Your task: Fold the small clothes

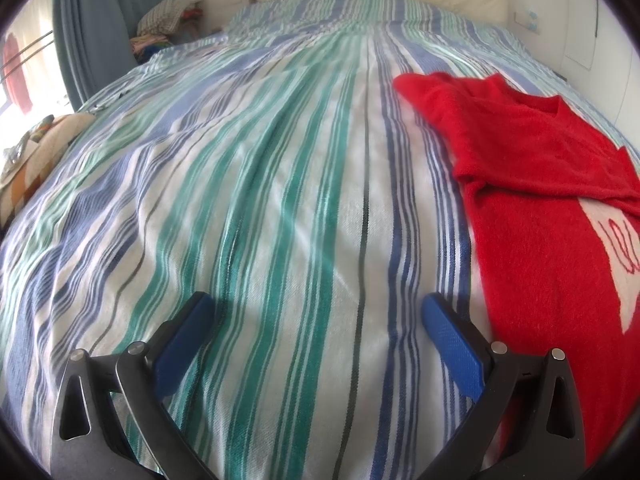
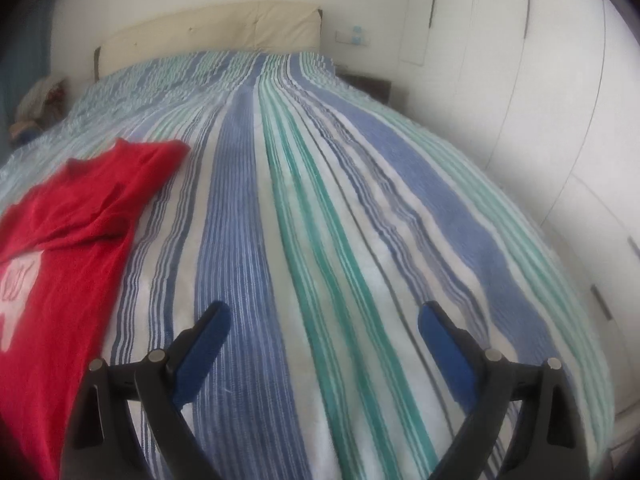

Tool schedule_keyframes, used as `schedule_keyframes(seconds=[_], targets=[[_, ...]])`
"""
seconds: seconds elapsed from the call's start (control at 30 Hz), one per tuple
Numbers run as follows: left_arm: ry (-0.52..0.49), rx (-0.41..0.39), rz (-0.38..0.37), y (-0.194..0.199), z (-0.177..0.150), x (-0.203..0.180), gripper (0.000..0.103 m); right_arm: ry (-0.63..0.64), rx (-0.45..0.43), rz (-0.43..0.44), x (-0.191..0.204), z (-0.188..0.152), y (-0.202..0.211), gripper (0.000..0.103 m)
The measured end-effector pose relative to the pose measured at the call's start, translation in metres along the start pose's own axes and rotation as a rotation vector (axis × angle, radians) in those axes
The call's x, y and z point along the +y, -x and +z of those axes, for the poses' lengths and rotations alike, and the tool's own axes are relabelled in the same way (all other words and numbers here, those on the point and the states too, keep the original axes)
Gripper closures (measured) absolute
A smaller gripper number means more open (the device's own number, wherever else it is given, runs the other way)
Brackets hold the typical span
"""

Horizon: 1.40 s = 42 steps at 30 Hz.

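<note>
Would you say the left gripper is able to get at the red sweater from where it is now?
Probably yes. The left gripper hangs open over the striped bedspread, and the red sweater lies flat just to its right, with nothing visible between them.

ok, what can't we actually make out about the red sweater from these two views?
- Red sweater, left wrist view: far half and hem cut off by the frame edge.
- White chest motif: cropped at the edge, lettering unreadable.
- Right wrist view: the sweater is blurred and cut off at the left edge.
- Sleeves: both look folded over the body, so their lay is unclear.
</note>
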<state>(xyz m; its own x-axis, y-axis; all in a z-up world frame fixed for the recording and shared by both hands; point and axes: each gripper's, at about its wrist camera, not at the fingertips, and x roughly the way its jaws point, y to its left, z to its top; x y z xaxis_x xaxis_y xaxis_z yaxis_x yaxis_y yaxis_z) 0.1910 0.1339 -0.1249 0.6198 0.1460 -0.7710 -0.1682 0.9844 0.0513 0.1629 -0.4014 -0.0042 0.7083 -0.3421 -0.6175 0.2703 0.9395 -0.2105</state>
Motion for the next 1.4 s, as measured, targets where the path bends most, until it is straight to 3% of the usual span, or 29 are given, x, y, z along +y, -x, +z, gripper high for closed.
schedule_keyframes(seconds=[0.13, 0.3, 0.77, 1.4], targets=[[0.000, 0.000, 0.000, 0.000, 0.000, 0.000, 0.000, 0.077, -0.063, -0.116, 0.012, 0.007, 0.058, 0.009], [0.000, 0.000, 0.001, 0.000, 0.000, 0.000, 0.000, 0.131, -0.079, -0.191, 0.032, -0.006, 0.099, 0.009], [-0.004, -0.002, 0.001, 0.000, 0.000, 0.000, 0.000, 0.118, -0.055, -0.134, 0.056, -0.026, 0.143, 0.009], [-0.004, -0.002, 0.000, 0.000, 0.000, 0.000, 0.000, 0.099, -0.052, -0.195, 0.050, -0.031, 0.179, 0.009]])
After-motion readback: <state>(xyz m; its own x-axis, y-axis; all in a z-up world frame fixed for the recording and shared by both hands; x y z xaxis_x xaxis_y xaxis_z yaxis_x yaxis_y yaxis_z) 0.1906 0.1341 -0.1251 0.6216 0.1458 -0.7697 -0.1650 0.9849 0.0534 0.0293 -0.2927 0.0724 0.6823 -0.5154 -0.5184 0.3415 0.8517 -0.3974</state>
